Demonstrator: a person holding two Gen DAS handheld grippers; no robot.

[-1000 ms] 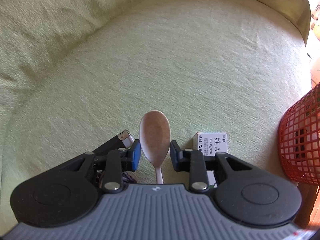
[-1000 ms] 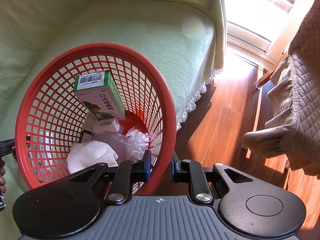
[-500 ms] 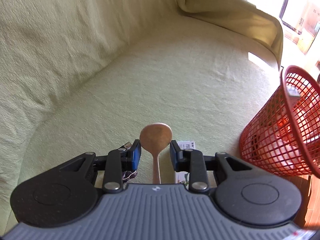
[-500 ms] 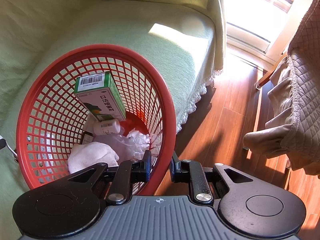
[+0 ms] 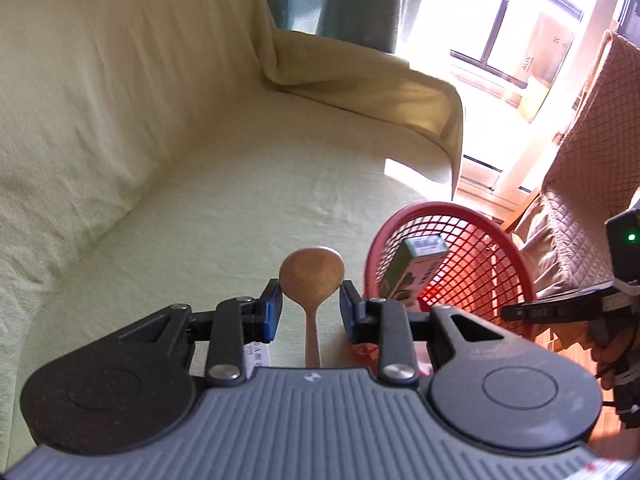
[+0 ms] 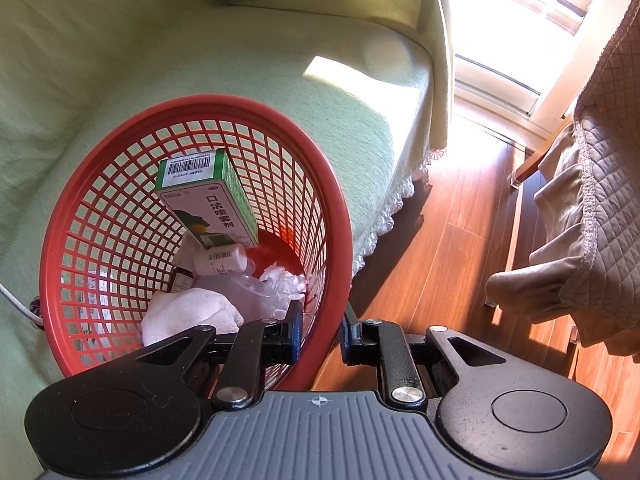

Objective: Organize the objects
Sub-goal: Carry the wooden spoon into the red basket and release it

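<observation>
The left gripper (image 5: 311,312) pinches a wooden spoon (image 5: 312,276), while the right gripper (image 6: 320,332) clamps the red basket's rim (image 6: 340,216).

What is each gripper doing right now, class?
Left gripper: closed on the wooden spoon.
Right gripper: closed on the rim of the red basket.

I see: basket (image 6: 336,216) red lattice | box (image 6: 212,200) green/white, barcode | spoon (image 5: 312,276) brown wood | sofa cover (image 5: 180,168) pale green | floor (image 6: 452,248) reddish wood | chair cover (image 6: 600,208) tan quilted | cloth (image 6: 188,312) white
</observation>
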